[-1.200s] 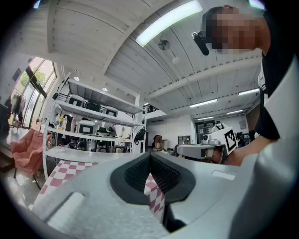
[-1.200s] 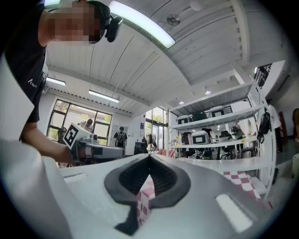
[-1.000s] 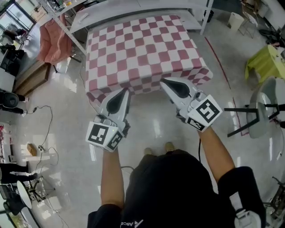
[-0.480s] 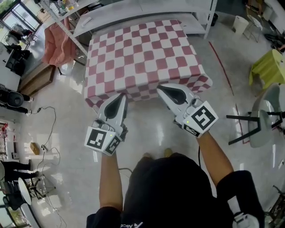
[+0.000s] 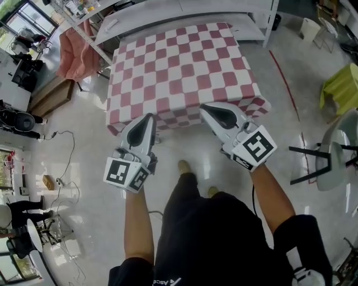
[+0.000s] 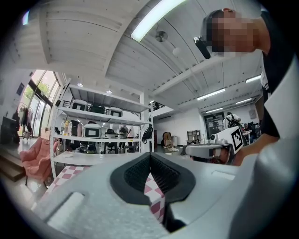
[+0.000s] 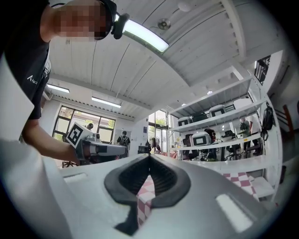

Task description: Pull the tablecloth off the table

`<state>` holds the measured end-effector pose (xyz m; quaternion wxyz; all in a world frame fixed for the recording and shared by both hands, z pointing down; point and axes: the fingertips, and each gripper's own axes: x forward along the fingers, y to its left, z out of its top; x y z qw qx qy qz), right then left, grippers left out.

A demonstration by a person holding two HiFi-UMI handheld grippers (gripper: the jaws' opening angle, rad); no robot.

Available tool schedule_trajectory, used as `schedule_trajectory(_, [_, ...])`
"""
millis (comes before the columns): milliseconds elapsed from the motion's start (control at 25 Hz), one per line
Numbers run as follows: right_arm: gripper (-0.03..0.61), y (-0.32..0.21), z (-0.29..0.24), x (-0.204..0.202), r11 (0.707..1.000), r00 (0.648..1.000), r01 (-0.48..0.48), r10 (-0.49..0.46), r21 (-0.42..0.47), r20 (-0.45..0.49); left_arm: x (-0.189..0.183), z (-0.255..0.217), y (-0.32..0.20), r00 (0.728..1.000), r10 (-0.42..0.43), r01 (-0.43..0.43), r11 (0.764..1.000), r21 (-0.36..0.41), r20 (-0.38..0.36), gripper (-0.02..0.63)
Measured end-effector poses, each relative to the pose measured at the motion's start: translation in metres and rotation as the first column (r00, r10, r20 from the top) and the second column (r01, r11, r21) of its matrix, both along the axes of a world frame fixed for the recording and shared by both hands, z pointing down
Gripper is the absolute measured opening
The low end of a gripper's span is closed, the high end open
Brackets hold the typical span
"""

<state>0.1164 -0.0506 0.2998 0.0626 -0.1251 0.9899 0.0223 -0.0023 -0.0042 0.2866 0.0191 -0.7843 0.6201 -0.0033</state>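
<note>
Arms (image 5: 138, 223) stretched forward | left tool (image 5: 148, 119) clenched on tablecloth (image 5: 179, 67) edge | right tool (image 5: 208, 109) gripping same edge

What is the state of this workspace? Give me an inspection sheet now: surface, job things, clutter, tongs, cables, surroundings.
Surface: table hidden under its cover; only the draped outline shows.
Job's things: red-and-white checked tablecloth, flat on top, near edge hanging toward the person.
Clutter: nothing seen on the cloth.
Grippers: left tongs shut on the tablecloth's near edge; right tongs likewise, with checked fabric pinched in each.
Cables: thin dark cable loose on the glossy floor at left.
Surroundings: white metal shelving behind the table; pink cloth draped at left; yellow-green cloth and black-legged stool at right.
</note>
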Motion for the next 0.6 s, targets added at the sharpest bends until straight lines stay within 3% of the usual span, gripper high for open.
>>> schedule_trajectory(240, [0.000,-0.039,0.015,-0.027,1.000,0.999,-0.021,0.022,0.006,-0.027,-0.032,0.015,-0.046,1.000,0.010,-0.010,1.000,0.009,-0.007,0.011])
schedule_trajectory(600, [0.000,-0.139,0.023,-0.113,0.997,0.992,-0.081,0.082,0.020,-0.101,-0.127,0.025,-0.150,0.999,0.033,-0.033,0.999,-0.001,-0.008,0.009])
